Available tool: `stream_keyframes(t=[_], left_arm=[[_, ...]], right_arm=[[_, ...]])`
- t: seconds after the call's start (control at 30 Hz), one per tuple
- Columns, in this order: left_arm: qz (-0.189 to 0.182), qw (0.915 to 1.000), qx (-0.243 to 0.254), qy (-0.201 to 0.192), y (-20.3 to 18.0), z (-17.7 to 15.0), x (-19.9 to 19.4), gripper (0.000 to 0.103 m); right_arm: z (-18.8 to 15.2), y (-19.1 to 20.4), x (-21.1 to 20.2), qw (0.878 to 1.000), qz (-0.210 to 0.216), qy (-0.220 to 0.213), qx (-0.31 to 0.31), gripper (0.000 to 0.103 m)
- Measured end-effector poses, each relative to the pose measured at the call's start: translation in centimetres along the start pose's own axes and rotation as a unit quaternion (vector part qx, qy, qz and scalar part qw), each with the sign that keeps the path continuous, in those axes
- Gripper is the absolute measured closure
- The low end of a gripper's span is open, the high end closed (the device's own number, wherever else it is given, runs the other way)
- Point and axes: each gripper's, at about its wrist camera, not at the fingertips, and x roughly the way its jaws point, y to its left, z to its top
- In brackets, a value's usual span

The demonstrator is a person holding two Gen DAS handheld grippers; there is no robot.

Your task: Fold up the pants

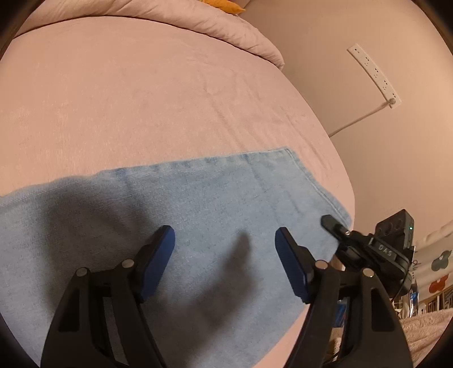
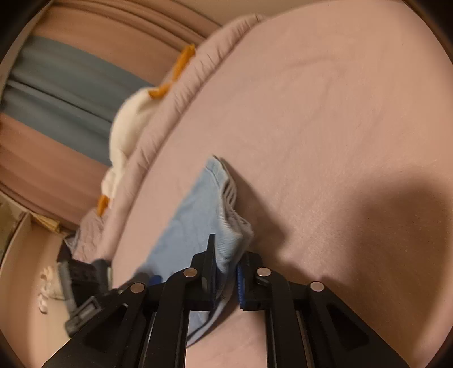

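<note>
Light blue denim pants [image 1: 198, 203] lie flat on the pink bed sheet [image 1: 113, 99], the leg hem toward the bed's right edge. My left gripper [image 1: 225, 243] is open, its blue pads hovering just above the denim and holding nothing. My right gripper [image 1: 334, 226] shows at the hem's near corner in the left wrist view. In the right wrist view my right gripper [image 2: 226, 271] is shut on the pants [image 2: 192, 220], pinching the ribbed edge of the cloth [image 2: 235, 226] between its jaws.
A pink quilt [image 1: 198, 22] is bunched at the far end of the bed. A white and orange plush toy [image 2: 127, 121] lies on it. A white power strip [image 1: 373, 73] lies on the floor right of the bed.
</note>
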Motion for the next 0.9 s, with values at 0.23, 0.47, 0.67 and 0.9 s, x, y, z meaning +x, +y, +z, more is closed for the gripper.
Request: stream_keyframes(t=[0.23,0.47,0.67,0.9], left_arm=[[0.006,0.9999,0.001,0.012,-0.4,0.0,-0.6,0.03],[-0.149,0.9801,-0.127,-0.031,2.0,-1.1,-5.0,0.022],[-0.24,0.9466,-0.2,-0.082,4.4,-3.0,-9.1,0.01],[-0.184,0.9471,-0.252,-0.074,8.5,-5.7,-10.2,0.08]], right_arm=[[-0.1,-0.4,1.2,0.999,-0.033,0.008,0.012,0.097],[-2.7,11.8,-0.2,0.974,-0.022,-0.036,-0.221,0.093],[-9.8,19.2,3.2,0.927,-0.017,-0.005,-0.375,0.093],[-16.9,22.7,7.7,0.891,-0.021,0.046,-0.45,0.093]])
